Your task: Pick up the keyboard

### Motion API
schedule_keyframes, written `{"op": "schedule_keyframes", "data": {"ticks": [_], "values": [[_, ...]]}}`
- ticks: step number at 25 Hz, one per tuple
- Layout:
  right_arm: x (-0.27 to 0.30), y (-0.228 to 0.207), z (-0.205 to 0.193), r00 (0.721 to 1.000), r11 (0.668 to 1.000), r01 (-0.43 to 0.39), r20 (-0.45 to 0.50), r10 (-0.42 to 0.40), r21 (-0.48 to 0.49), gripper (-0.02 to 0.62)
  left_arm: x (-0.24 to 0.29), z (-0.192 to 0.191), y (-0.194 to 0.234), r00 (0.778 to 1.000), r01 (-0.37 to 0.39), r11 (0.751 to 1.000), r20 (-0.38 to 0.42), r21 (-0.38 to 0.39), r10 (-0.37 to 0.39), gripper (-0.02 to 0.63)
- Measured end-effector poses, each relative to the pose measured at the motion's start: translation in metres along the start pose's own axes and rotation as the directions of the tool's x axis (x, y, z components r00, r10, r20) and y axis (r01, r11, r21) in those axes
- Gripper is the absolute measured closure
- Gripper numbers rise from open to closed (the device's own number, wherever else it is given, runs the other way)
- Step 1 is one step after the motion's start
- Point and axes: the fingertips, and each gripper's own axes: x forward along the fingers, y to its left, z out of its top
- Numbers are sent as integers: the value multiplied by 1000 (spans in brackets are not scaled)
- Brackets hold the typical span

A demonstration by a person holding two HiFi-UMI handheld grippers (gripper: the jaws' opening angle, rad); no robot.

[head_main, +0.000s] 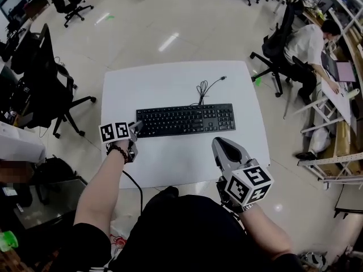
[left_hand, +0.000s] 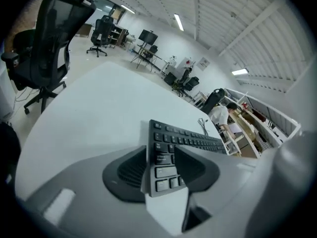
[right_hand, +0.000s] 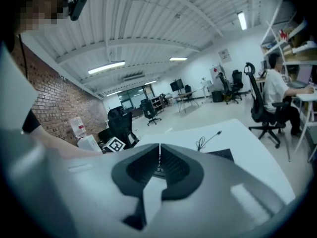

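A black keyboard (head_main: 186, 119) lies flat across the middle of the white table (head_main: 170, 81), its cable (head_main: 207, 87) coiled just behind it. My left gripper (head_main: 138, 127) is at the keyboard's left end. In the left gripper view its jaws stand open with the left end of the keyboard (left_hand: 184, 138) between them, and the pads do not press on it. My right gripper (head_main: 222, 144) hovers over the table's front right, short of the keyboard, with its jaws shut and empty. The right gripper view shows a corner of the keyboard (right_hand: 221, 154) and the cable (right_hand: 205, 141) beyond the closed pads.
A black office chair (head_main: 48, 78) stands left of the table. To the right, a person (head_main: 309, 47) sits on another chair at a long desk (head_main: 340, 101). More chairs (head_main: 68, 1) stand on the floor behind. A black cable (head_main: 135, 183) hangs below the table's front edge.
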Motion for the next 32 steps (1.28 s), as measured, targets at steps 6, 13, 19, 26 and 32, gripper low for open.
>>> {"op": "schedule_keyframes", "data": {"ticks": [6, 13, 19, 26, 32], "values": [[17, -7, 2, 999, 999, 32, -18, -31, 25, 588, 16, -7, 4, 998, 31, 998, -46, -47, -33, 449], [32, -19, -15, 999, 989, 31, -48, -24, 141, 588, -6, 1, -11, 998, 63, 997, -28, -54, -64, 497], [52, -51, -66, 993, 901, 54, -121, -2, 431, 504, -38, 6, -42, 997, 73, 996, -7, -49, -74, 514], [81, -88, -129, 991, 648, 99, -134, 5, 755, 393, -60, 15, -70, 997, 80, 996, 5, -28, -80, 523], [104, -117, -143, 995, 545, 103, -91, -49, 832, 380, -64, 17, -77, 997, 80, 996, -6, -24, -80, 525]]}}
